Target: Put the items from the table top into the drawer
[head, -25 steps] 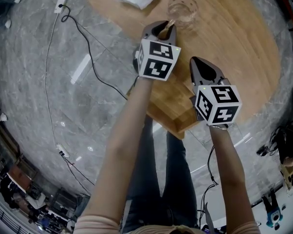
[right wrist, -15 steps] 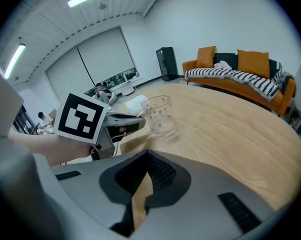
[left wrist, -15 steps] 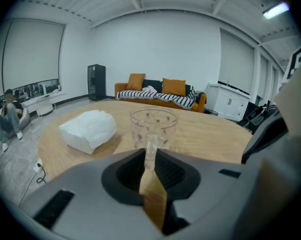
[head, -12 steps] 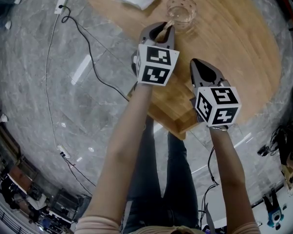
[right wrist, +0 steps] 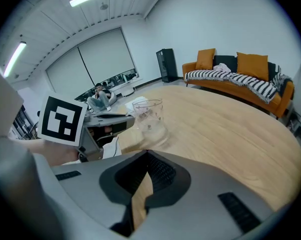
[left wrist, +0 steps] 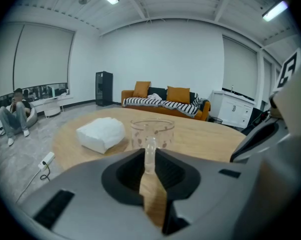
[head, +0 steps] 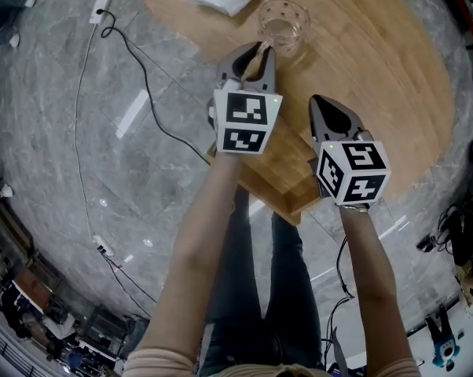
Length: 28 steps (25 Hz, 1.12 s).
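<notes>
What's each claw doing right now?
Left claw: shut on the handle of the glass cup.
Right claw: shut, empty.

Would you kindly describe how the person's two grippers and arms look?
The left gripper and right gripper have smooth grey bodies tapering to a point, with dark ribbed pads inside. Each carries a white cube with black square markers. The forearms are bare; pale pink sleeves show near the shoulders. No cables are visible.
</notes>
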Motion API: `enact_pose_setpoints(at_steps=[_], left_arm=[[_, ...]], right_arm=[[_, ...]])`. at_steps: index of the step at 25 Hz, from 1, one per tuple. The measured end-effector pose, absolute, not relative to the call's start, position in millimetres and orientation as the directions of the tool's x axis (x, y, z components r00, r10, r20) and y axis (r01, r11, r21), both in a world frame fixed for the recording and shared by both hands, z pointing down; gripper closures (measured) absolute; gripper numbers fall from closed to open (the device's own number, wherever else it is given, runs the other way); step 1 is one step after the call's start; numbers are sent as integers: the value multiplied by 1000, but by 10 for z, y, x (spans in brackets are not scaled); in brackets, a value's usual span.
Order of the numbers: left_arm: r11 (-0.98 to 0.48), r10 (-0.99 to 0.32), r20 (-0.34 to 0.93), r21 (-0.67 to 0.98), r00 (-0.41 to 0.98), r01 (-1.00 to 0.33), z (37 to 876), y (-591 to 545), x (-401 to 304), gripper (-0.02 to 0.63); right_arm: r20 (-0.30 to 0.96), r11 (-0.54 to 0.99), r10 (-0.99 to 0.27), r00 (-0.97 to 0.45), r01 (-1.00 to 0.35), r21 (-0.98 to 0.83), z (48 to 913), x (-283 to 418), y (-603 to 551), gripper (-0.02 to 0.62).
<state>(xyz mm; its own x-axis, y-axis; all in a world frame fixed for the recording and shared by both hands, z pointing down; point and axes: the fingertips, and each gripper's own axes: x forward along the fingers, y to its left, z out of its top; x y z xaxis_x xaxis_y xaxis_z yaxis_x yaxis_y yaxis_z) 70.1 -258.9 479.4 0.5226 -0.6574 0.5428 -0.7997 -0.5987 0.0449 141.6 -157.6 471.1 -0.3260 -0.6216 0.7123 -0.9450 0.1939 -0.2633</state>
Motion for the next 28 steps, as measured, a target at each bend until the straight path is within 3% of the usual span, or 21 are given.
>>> enact_pose_setpoints(at_steps=[18, 28], left_arm=[[-540, -764, 410, 16, 498, -842, 3865, -1979, 271, 546], [-506, -787, 403, 11, 467, -862, 3625, -1459, 160, 546]], right_arm=[[668, 233, -675, -313, -950, -209, 4224, 1468, -1373, 586], [640, 273, -690, -339, -940, -205, 3968, 1447, -1070, 586]])
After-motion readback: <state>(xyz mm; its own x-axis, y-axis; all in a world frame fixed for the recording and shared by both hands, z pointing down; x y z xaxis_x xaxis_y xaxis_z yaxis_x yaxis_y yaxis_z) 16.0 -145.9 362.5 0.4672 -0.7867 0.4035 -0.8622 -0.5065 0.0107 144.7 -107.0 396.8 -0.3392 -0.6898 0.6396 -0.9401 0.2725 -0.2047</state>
